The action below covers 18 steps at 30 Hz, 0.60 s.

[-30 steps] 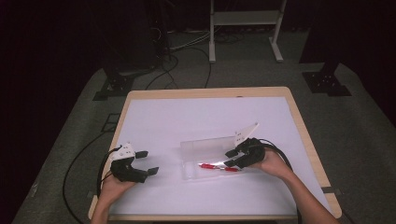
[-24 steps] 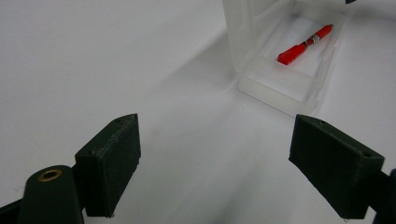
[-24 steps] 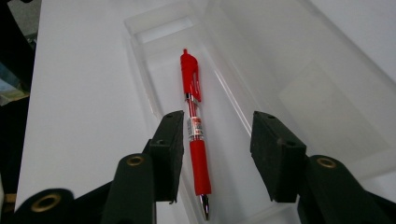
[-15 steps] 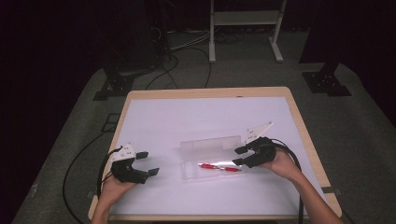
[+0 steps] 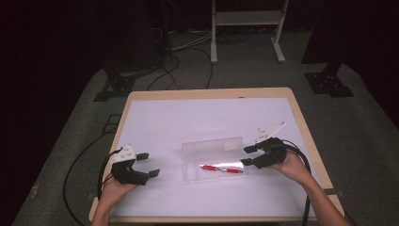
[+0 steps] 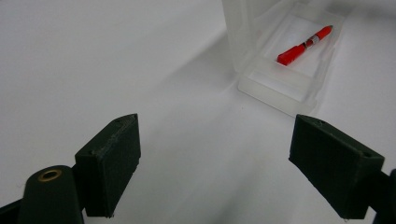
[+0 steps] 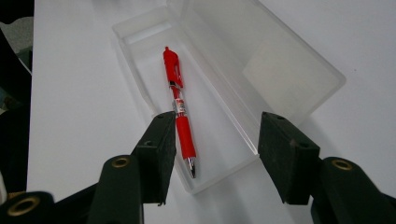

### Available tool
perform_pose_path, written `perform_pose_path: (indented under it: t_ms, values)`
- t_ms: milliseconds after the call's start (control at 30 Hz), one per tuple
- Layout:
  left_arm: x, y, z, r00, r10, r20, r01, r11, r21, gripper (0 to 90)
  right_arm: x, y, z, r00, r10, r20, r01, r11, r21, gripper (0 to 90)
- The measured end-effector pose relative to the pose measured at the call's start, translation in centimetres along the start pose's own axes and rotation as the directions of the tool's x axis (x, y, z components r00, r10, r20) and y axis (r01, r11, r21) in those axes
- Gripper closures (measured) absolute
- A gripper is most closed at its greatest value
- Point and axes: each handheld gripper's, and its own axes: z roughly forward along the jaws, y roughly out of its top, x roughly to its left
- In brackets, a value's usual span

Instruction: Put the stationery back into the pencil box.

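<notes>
A red retractable pen (image 7: 180,112) is seen lying flat on the floor of a clear plastic pencil case (image 5: 188,175), which stands open near the middle of the white table (image 5: 188,122), with its lid (image 5: 212,144) raised upright along the far side. The placing of the pen is judged to be finished, and the release is in hand: the jaws of the right gripper (image 5: 246,155) have just been opening, and nothing is clamped between them; they are held apart just beside the right end of the case. The left gripper (image 5: 148,164) is held well apart from the case, on the left, with its jaws wide apart and empty.

As the next move, the closing of the lid is expected. For this, the upright lid must be pushed down gently, and the light case may need to be steadied.

The case is thin, translucent and rectangular, with rounded corners. The pen has a glossy red body, a clip and a metal tip. The jaw pads are dark, blocky and matt.
</notes>
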Motion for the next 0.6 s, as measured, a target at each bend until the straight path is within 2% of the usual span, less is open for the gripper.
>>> perform_pose_path:
  t_ms: [600]
  values:
    - [0.0, 0.0, 0.1, 1.0, 0.001, 0.004, -0.001, 1.0, 0.006, 15.7, -0.2, -1.7, -1.6, 0.9987, 0.031, 0.041, -0.031, 0.999, -0.005, 40.3]
